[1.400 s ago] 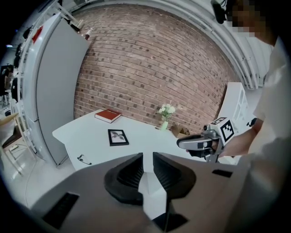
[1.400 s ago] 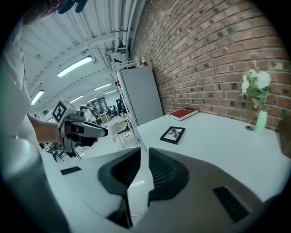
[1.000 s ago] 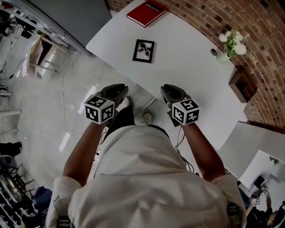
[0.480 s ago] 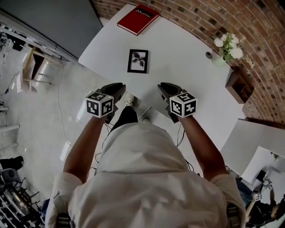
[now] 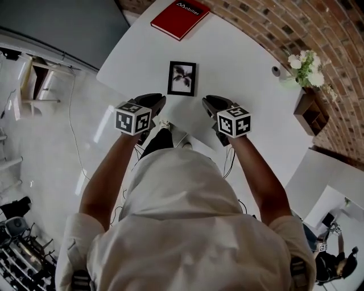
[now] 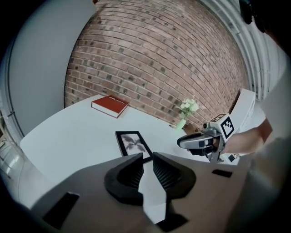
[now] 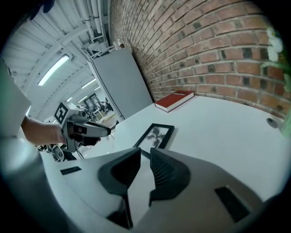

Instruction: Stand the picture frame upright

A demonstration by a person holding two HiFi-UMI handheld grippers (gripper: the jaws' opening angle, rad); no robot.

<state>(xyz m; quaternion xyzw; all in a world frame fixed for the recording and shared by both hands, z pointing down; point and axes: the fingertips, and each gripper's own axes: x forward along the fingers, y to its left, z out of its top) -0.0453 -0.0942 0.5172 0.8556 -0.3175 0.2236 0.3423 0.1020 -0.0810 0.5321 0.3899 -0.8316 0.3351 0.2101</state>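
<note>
The white tabletop (image 5: 244,62) carries the picture frame (image 5: 182,78), which lies flat and face up near your edge. You look to be at the approach, with nothing grasped yet. Your left gripper (image 5: 158,99) and right gripper (image 5: 208,100) hover just short of its near corners, each with jaws slightly parted and empty. Next you need an edge to pinch and tip up (any rear stand is hidden underneath).

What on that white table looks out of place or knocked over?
Only the black rectangular picture frame: it lies flat on its back on the white table, picture facing up, instead of standing. The red hardcover book and the bunch of white flowers look fine; nothing is spilled.
</note>
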